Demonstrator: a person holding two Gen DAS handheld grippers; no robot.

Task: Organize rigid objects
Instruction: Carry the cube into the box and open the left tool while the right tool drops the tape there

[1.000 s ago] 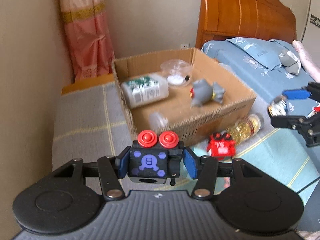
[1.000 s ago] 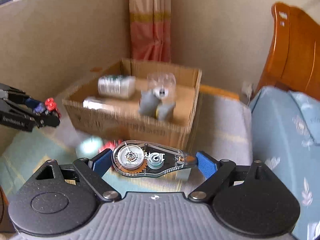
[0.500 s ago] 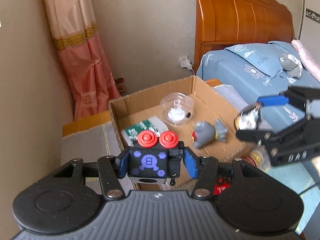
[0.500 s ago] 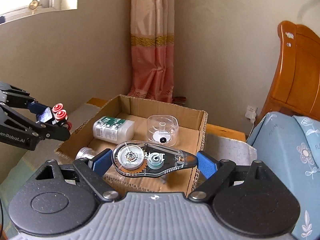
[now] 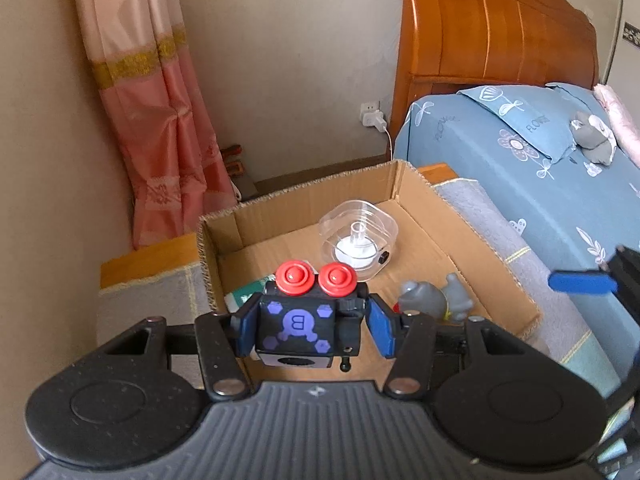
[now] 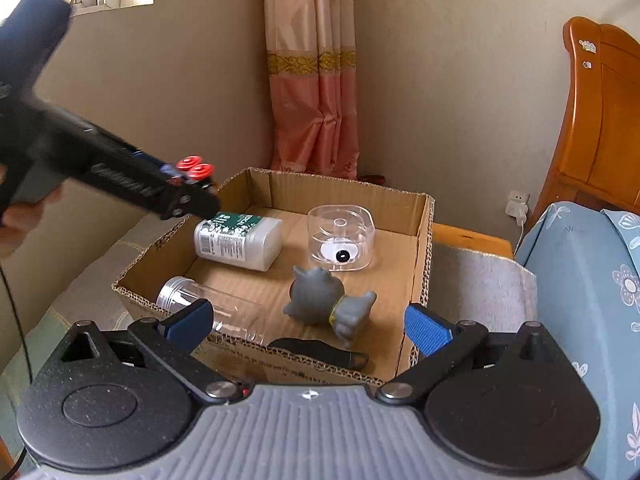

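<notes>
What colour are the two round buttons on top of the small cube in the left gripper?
Red. The two round buttons sit on the black cube with purple markings; the left wrist view shows them best.

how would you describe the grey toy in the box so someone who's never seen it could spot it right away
Find the open brown cardboard box on the grey blanket beside the blue bed. On its floor, near the front wall, lies a small grey rubber animal figure on its side. Unlike the white label-wrapped bottle and the clear plastic containers around it, it is opaque grey with ears and a yellow band.
</notes>
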